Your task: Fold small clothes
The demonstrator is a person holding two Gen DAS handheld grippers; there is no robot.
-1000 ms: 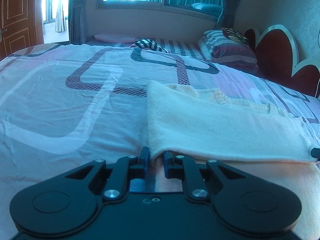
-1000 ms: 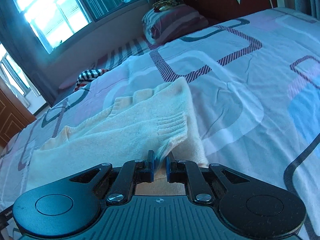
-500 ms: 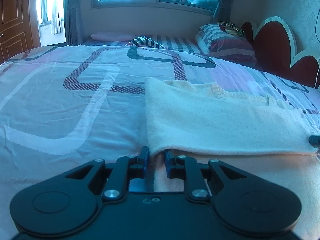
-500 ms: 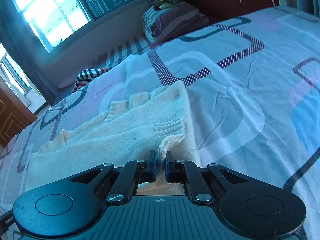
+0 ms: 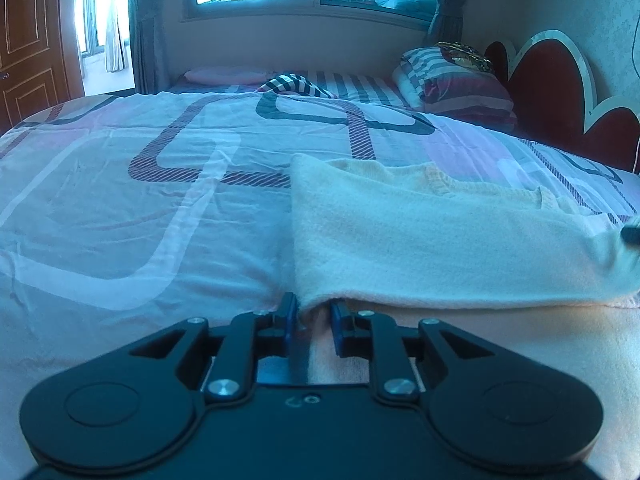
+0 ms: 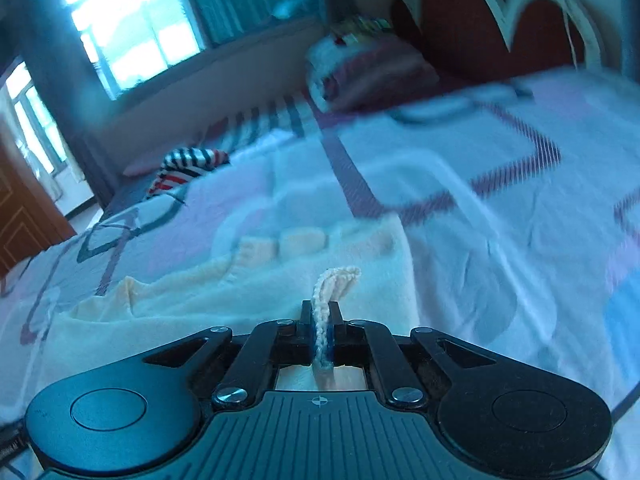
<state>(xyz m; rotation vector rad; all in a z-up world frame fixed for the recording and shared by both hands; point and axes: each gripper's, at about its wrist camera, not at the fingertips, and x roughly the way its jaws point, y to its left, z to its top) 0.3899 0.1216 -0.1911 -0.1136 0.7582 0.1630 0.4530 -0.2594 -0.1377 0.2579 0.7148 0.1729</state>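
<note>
Left wrist view: cream sweater (image 5: 440, 248) lies flat on the bed (image 5: 140, 208), sleeve folded across it. Left tool (image 5: 314, 312) sits at the near-left corner, jaws narrow with a gap; fold edge lies between them, pads not clearly pressing.

Right wrist view: blurred. Right tool (image 6: 321, 330) has just been closing and is clamped on a knit edge, likely the cuff (image 6: 334, 280), which sticks up between the jaws; sweater body spreads beyond.

Step, I judge: gripping for the next fold. Next: left tool must close on its corner, then both lift together and carry the edge over evenly.
</note>
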